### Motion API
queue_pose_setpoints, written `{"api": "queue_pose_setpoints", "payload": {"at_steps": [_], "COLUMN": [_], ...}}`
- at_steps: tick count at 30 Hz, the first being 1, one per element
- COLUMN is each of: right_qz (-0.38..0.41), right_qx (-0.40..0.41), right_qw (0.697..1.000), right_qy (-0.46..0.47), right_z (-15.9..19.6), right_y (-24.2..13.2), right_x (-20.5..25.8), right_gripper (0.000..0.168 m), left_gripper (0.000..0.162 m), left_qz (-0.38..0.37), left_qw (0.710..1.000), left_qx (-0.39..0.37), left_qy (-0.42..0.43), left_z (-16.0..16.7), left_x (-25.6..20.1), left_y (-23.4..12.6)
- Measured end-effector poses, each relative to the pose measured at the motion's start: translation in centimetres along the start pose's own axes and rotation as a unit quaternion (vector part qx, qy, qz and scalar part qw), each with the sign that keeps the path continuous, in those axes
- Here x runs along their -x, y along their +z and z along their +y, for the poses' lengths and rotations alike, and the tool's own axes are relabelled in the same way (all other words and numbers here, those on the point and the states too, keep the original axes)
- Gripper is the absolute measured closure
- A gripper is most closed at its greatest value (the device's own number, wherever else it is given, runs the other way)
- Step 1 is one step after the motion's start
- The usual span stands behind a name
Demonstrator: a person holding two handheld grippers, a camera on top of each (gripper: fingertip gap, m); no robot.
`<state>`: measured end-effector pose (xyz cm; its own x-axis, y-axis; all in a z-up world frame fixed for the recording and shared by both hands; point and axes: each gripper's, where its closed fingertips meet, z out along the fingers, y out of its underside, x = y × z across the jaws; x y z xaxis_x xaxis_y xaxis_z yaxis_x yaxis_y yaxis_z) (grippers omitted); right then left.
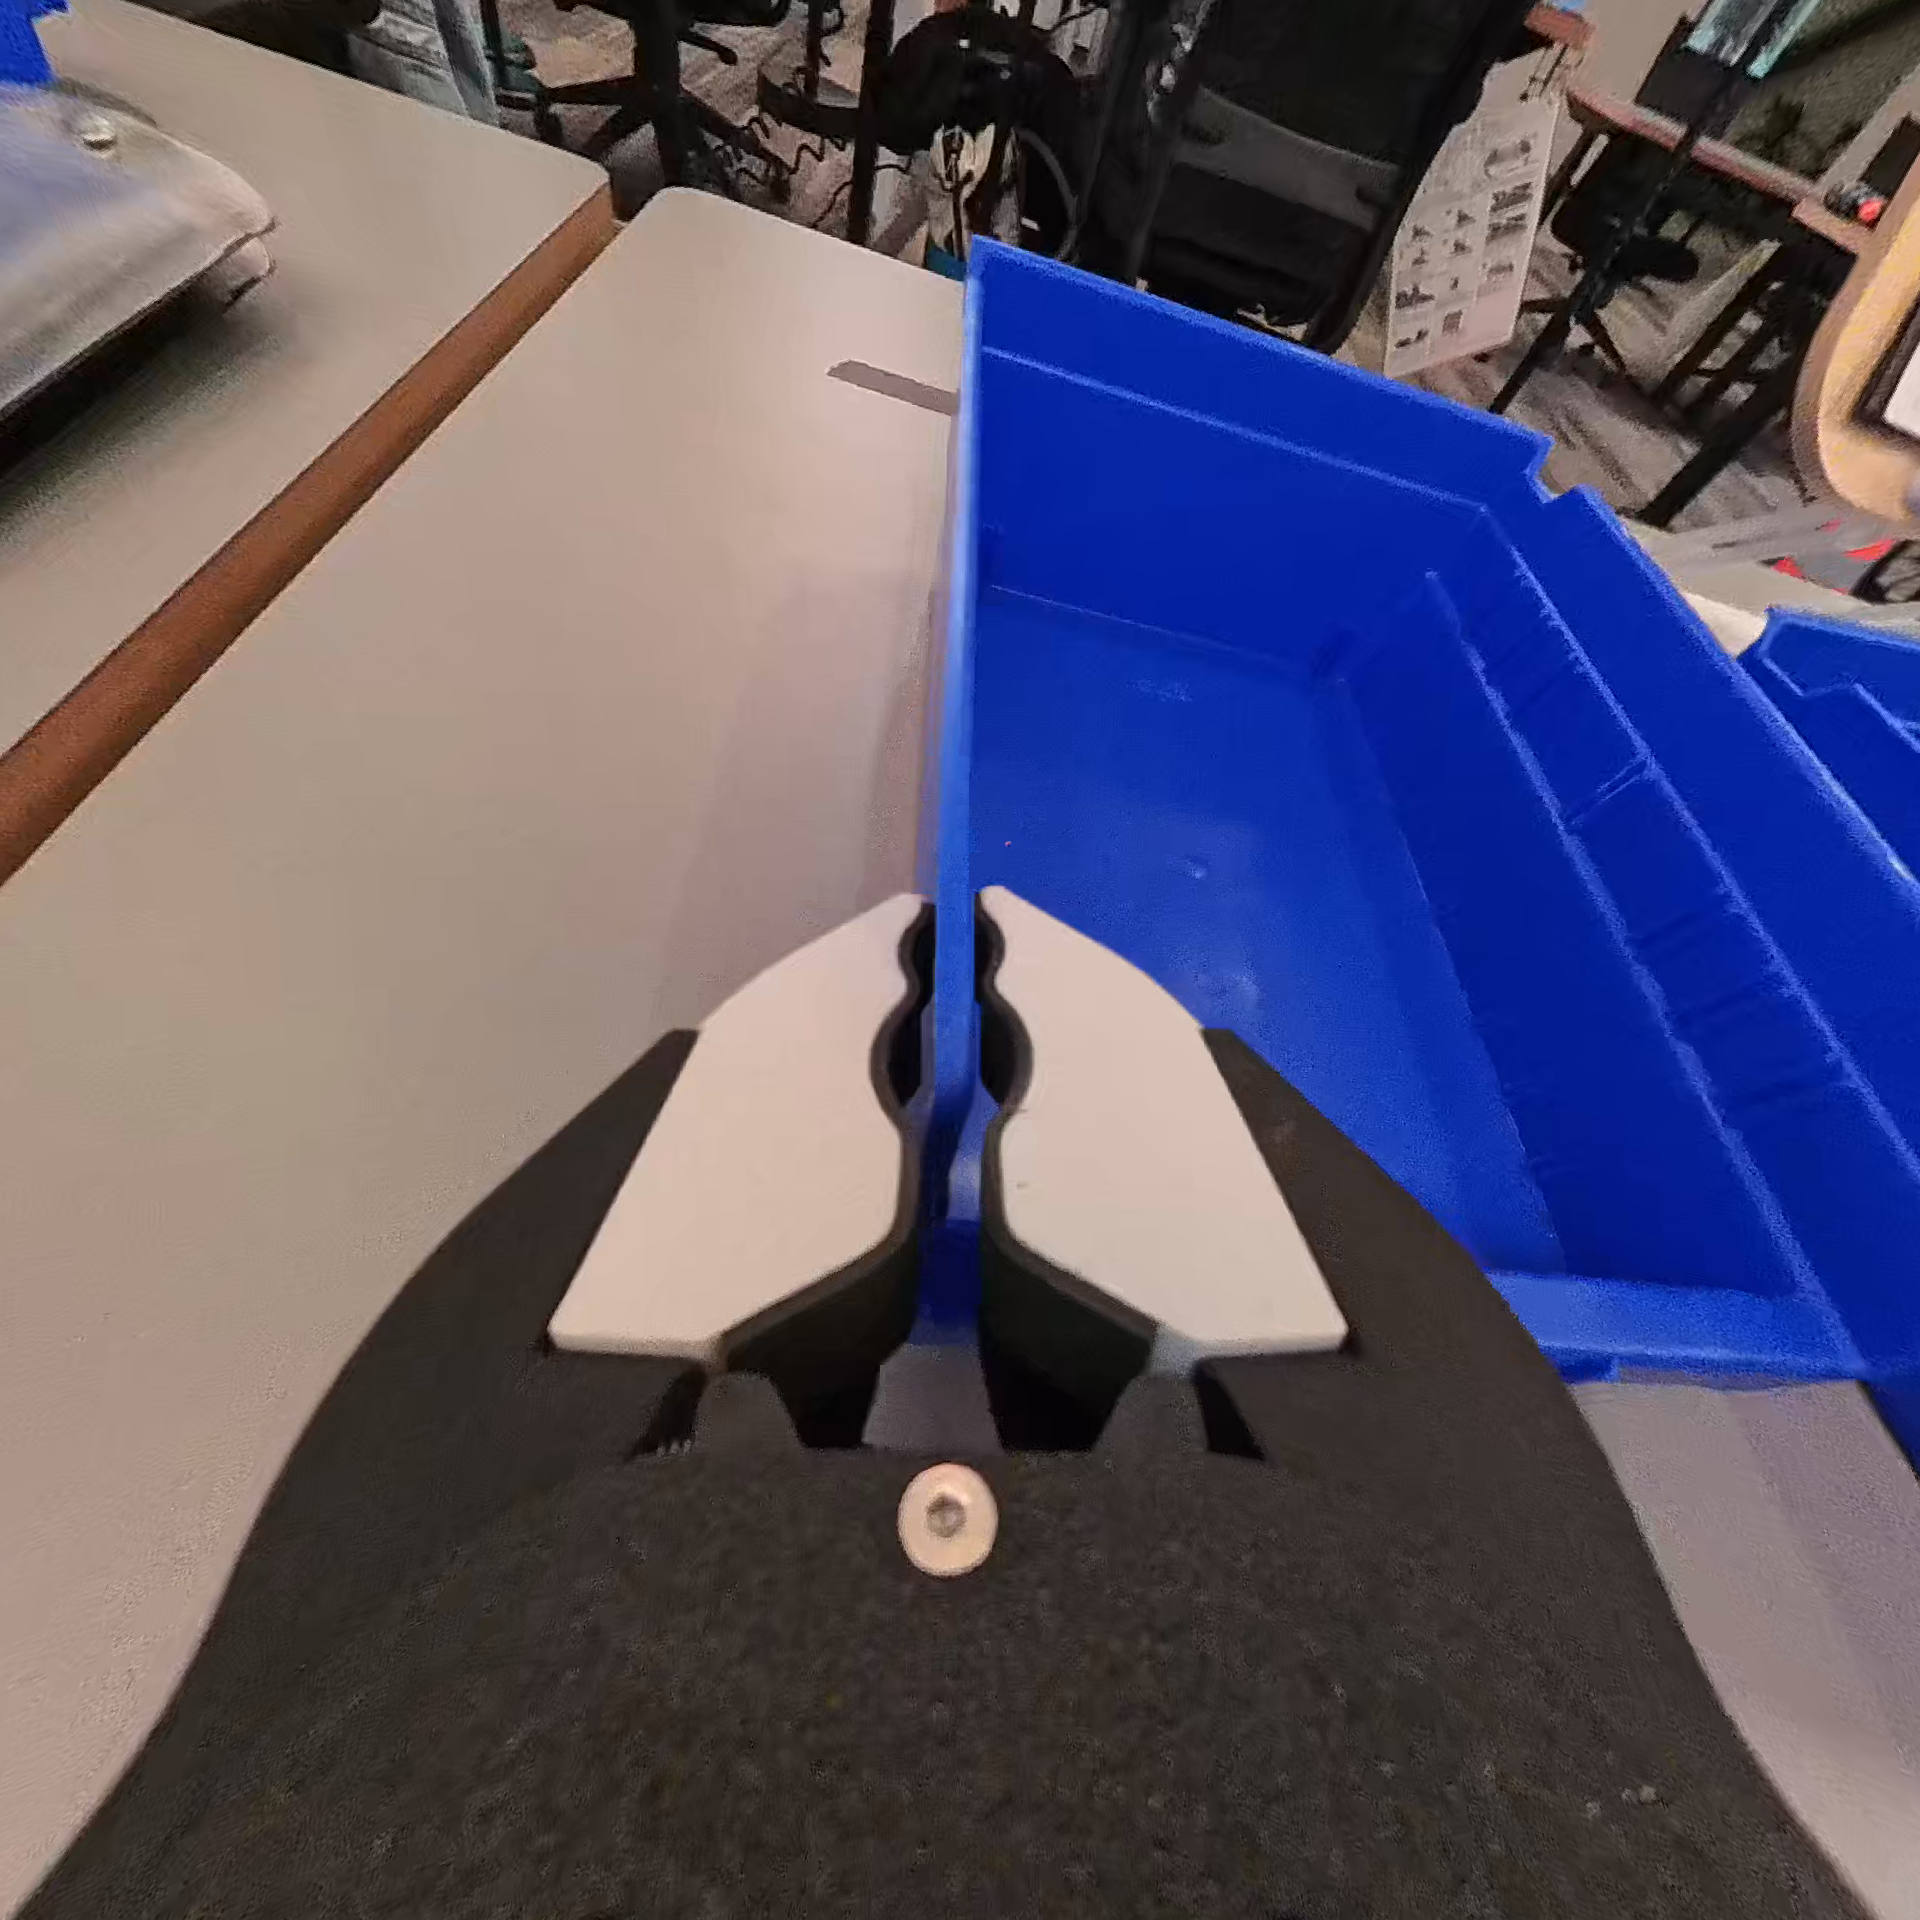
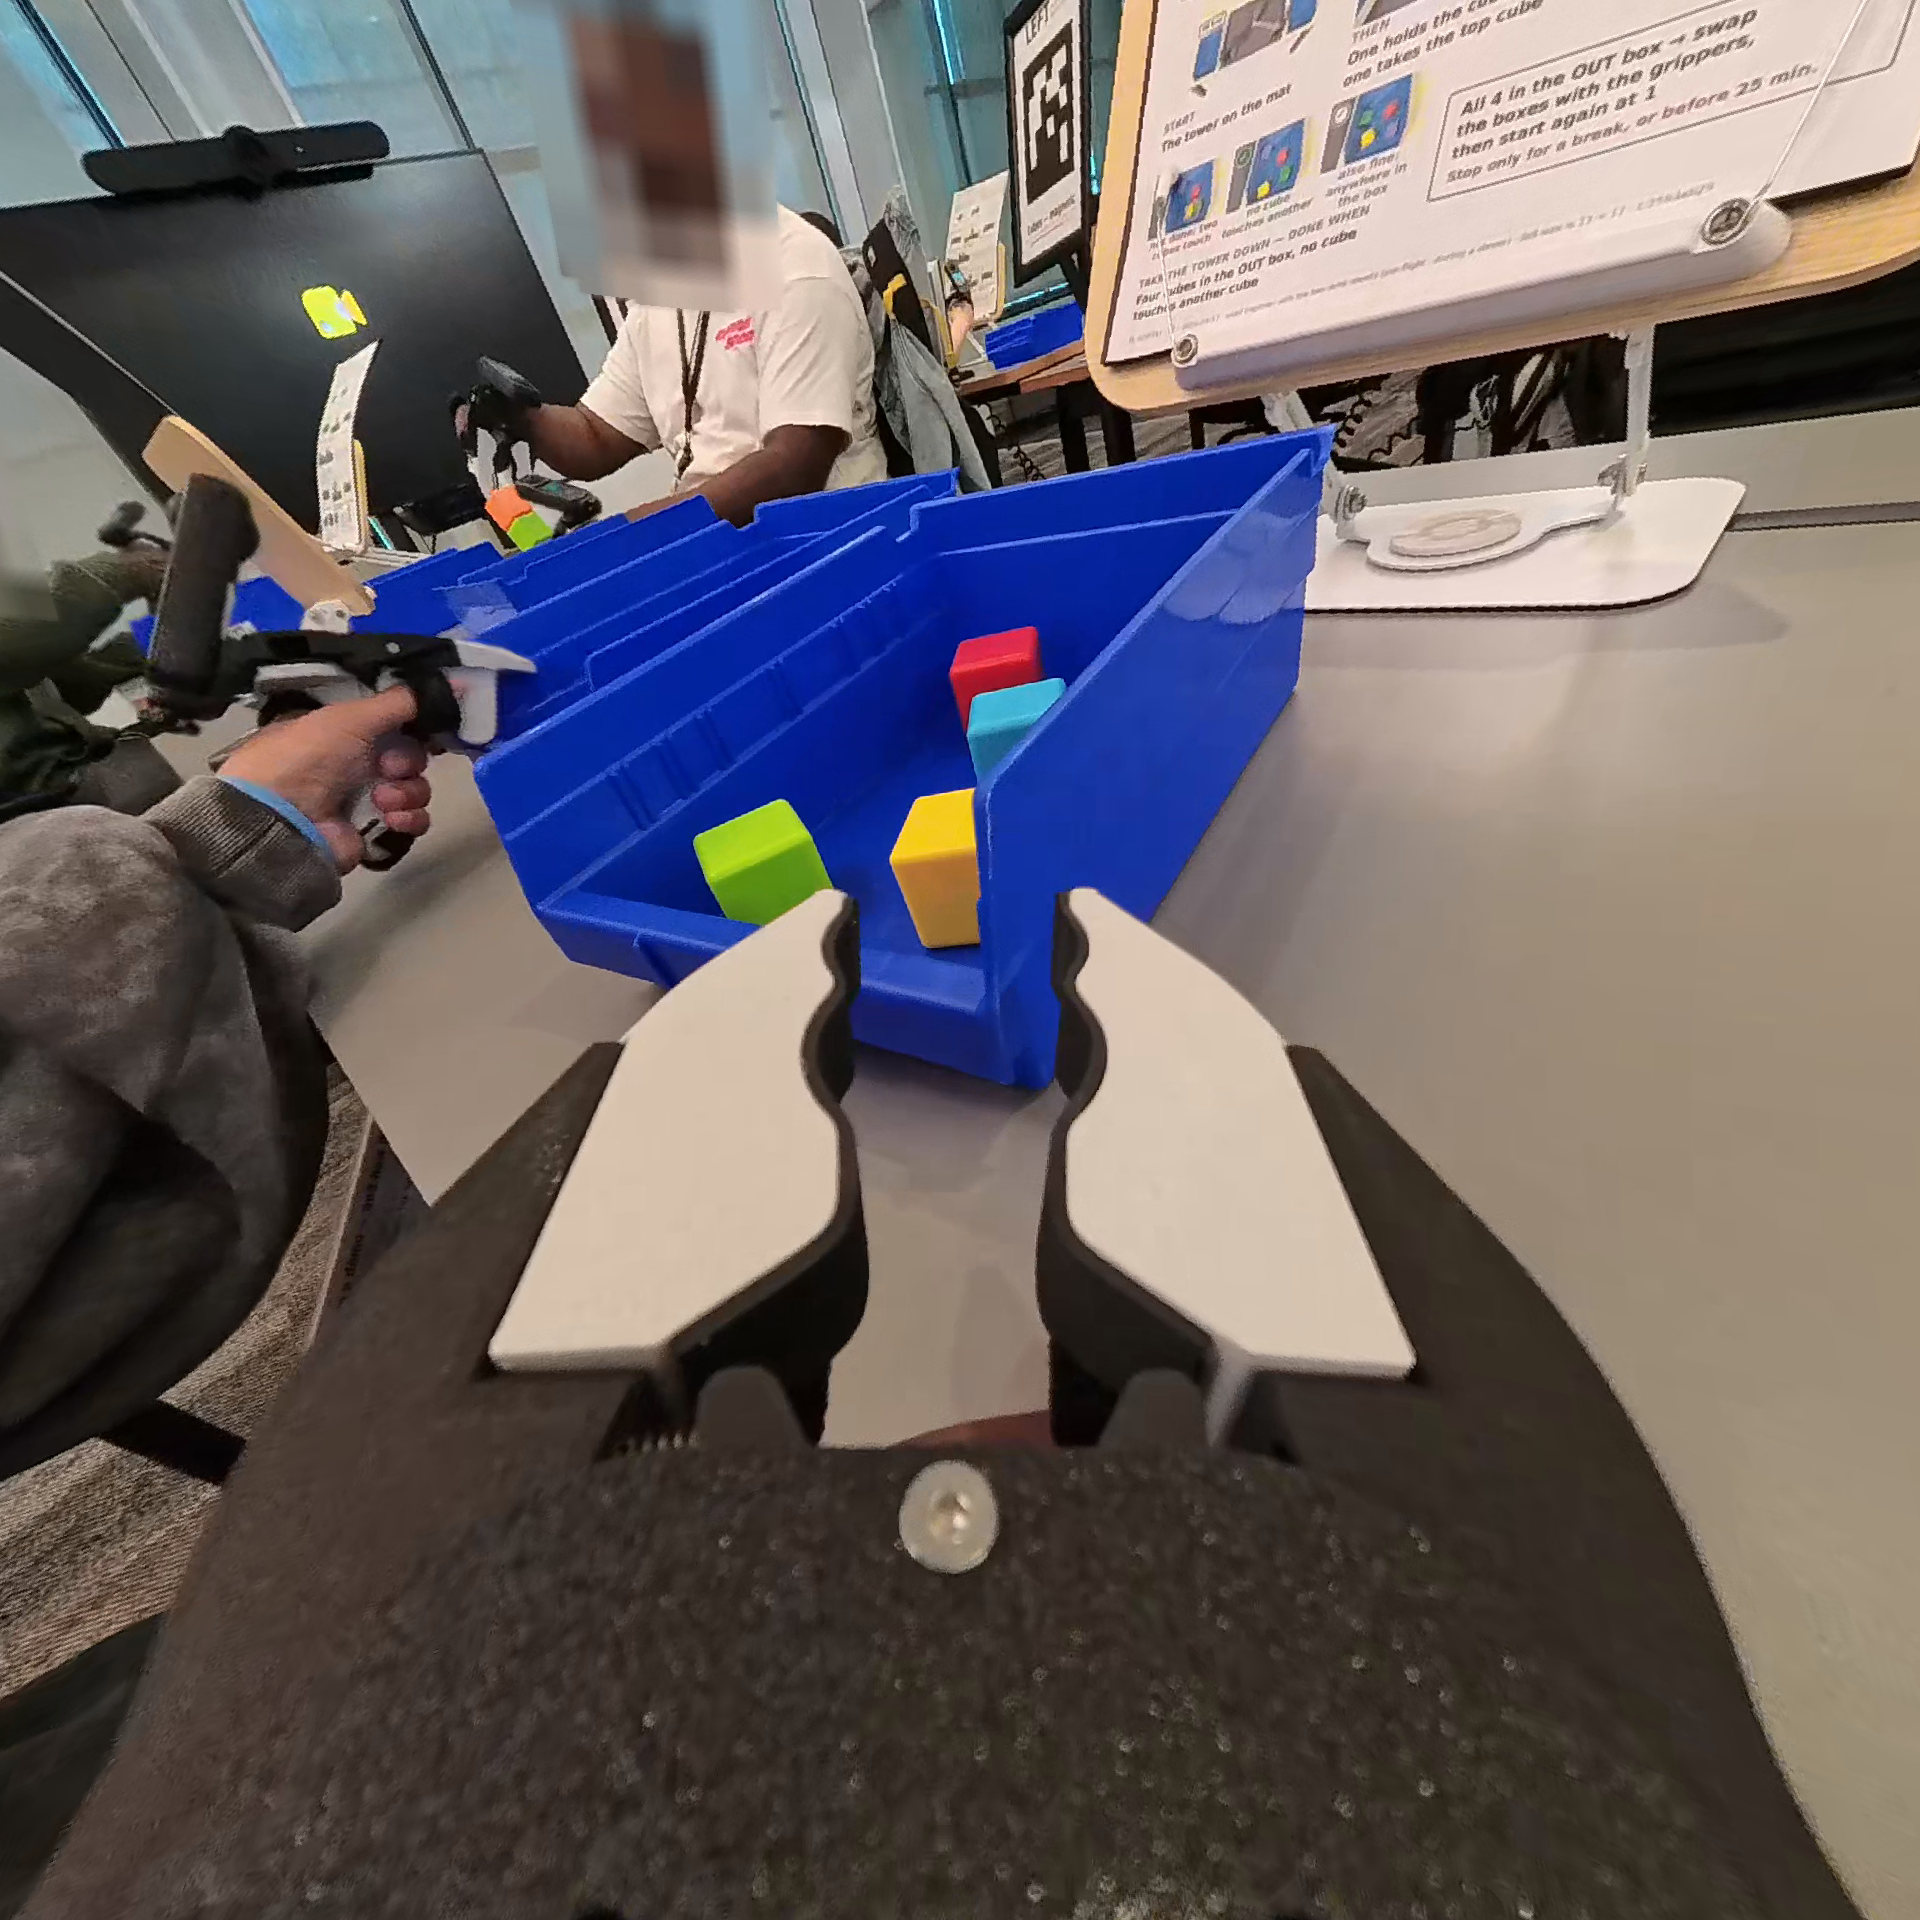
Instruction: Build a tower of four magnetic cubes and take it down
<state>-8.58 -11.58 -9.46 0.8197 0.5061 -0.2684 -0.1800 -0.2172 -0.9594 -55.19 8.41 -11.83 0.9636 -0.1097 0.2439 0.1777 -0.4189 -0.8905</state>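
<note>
Four cubes stand apart in the near blue bin (image 2: pixel 1143 748): green (image 2: pixel 758 862), yellow (image 2: pixel 935 868), light blue (image 2: pixel 1003 722) and red (image 2: pixel 992 660). My right gripper (image 2: pixel 956 914) is open and empty, hovering just before that bin's near end. My left gripper (image 1: pixel 954 904) is shut on the left wall of a second, empty blue bin (image 1: pixel 1247 831). In the right wrist view, the left gripper (image 2: pixel 499 675) shows in a hand at that empty bin (image 2: pixel 623 613), behind the bin of cubes. The bin of cubes peeks in at the left wrist view's right edge (image 1: pixel 1849 686).
Both bins sit on a grey table (image 2: pixel 1558 935). An instruction board (image 2: pixel 1455 208) on a white stand base (image 2: pixel 1507 540) stands at the back right. A neighbouring table with a brown edge (image 1: pixel 260 582) lies to the left. A person works at a station behind.
</note>
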Motion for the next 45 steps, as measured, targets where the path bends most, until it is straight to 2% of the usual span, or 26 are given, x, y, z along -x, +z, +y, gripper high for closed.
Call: {"api": "queue_pose_setpoints", "payload": {"at_steps": [5,10,12,17,20,23,25,26,29,30,31,34,37,39,42,45], "right_qz": [-0.01,-0.007,-0.014,-0.057,-0.058,-0.038,-0.056,-0.046,-0.029,-0.016,-0.003,0.03,0.041,0.059,0.082,0.125], "right_qx": [0.008,0.025,0.038,0.104,0.113,0.1,0.115,0.118,0.111,0.111,0.109,0.061,-0.043,-0.108,-0.163,-0.196], "right_qw": [1.0,0.999,0.999,0.99,0.99,0.994,0.992,0.992,0.993,0.993,0.993,0.995,0.991,0.984,0.975,0.964], "right_qy": [0.001,-0.02,-0.027,-0.077,-0.061,-0.022,-0.021,-0.023,-0.03,-0.024,-0.04,-0.071,-0.117,-0.132,-0.13,-0.126], "right_z": [0.4,1.6,2.8,6.2,6.8,6.9,8.0,8.4,8.2,7.7,7.3,4.7,-0.5,-4.4,-9.0,-12.3], "right_y": [0.3,1.3,2.3,8.0,11.2,13.7,14.4,14.5,14.9,15.0,15.1,14.9,13.0,11.1,8.2,4.6], "right_x": [1.0,4.0,6.7,16.0,20.1,21.6,22.8,22.8,22.2,21.7,21.3,21.5,22.6,22.5,20.5,16.5], "right_gripper": [0.134,0.13,0.126,0.118,0.118,0.124,0.127,0.121,0.13,0.147,0.153,0.162,0.165,0.165,0.165,0.165], "left_gripper": [0.158,0.157,0.157,0.157,0.157,0.158,0.158,0.158,0.157,0.157,0.156,0.156,0.156,0.157,0.157,0.157], "left_qz": [-0.051,-0.125,-0.141,-0.132,-0.123,-0.115,-0.112,-0.107,-0.102,-0.11,-0.112,-0.131,-0.141,-0.14,-0.119,-0.084], "left_qw": [0.999,0.992,0.99,0.991,0.991,0.993,0.993,0.994,0.994,0.993,0.992,0.982,0.959,0.946,0.932,0.926], "left_qx": [-0.008,-0.02,-0.025,-0.026,-0.036,-0.034,-0.03,-0.032,-0.046,-0.05,-0.06,-0.131,-0.233,-0.275,-0.318,-0.345], "left_qy": [0.009,-0.001,-0.01,-0.017,-0.029,-0.022,-0.008,-0.009,-0.008,-0.002,0.0,0.033,0.079,0.102,0.127,0.125], "left_z": [1.3,4.1,5.2,7.3,8.4,9.2,9.5,9.5,9.5,9.4,9.2,7.3,4.3,2.2,-1.2,-3.4], "left_x": [-0.1,0.0,-0.1,-1.1,-2.1,-3.1,-3.6,-3.7,-4.0,-3.9,-4.1,-5.3,-7.7,-9.8,-14.2,-20.0], "left_y": [-3.3,-9.9,-12.4,-16.7,-18.6,-20.0,-20.2,-20.2,-20.4,-20.6,-20.9,-22.9,-26.3,-27.4,-27.8,-26.8]}}
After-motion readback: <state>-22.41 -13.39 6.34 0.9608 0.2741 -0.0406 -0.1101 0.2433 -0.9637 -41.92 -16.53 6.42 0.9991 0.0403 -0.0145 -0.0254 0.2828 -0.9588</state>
